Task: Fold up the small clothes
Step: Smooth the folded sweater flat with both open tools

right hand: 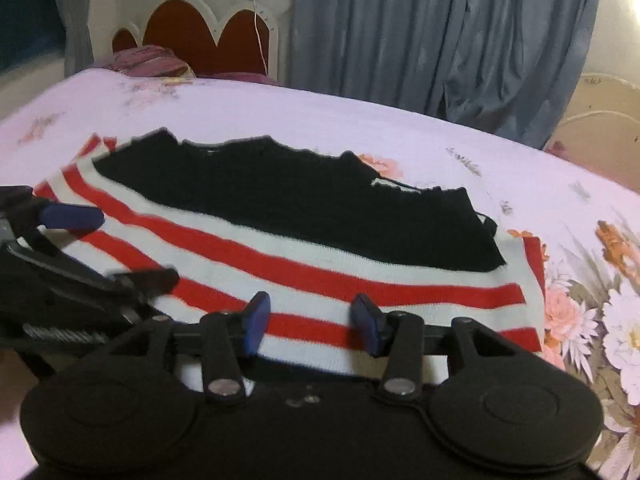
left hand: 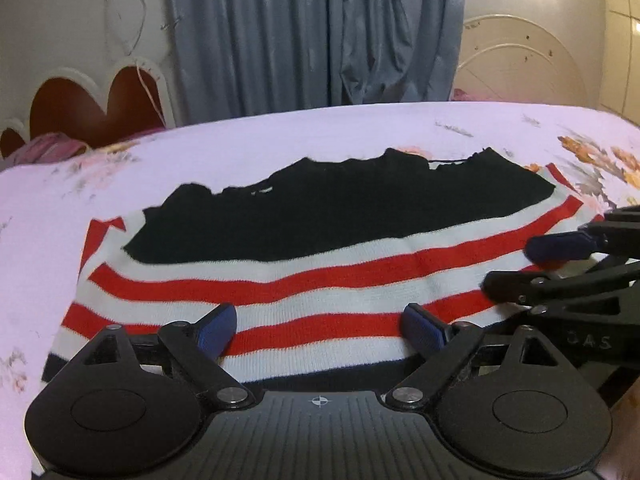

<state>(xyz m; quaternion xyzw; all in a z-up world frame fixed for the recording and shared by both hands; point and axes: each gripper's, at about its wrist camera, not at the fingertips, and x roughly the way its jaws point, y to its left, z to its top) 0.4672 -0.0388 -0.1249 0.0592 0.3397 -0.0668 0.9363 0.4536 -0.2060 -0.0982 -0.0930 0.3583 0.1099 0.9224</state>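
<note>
The left gripper (left hand: 318, 330) has its jaws spread wide, the two blue pads (left hand: 218, 328) standing well apart over the near hem of the sweater (left hand: 320, 280) with nothing clamped between them; striped knit shows in the gap. Whether the pad tips touch the cloth cannot be told. The right gripper (right hand: 312, 320) has its jaws about half open, and its blue pads (right hand: 256, 320) likewise stand either side of a stretch of red and white stripe without pressing on it. Each gripper shows in the other's view: the right one comes in from the right edge of the left wrist view, the left one from the left edge of the right wrist view, both low over the sweater's near part and just beside one another.

The sweater lies flat on the bed (left hand: 280, 136), near the bed's near edge and spread across its middle. Its near part is banded in red and white, with a dark band at the very hem; a black part (its far edge ragged in outline) lies across the far half.

The bed carries a pale pink sheet (right hand: 400, 128) printed with flowers. Beyond its far edge stand a red headboard (right hand: 192, 36) with a white scalloped rim and a grey-blue curtain (left hand: 312, 32).
</note>
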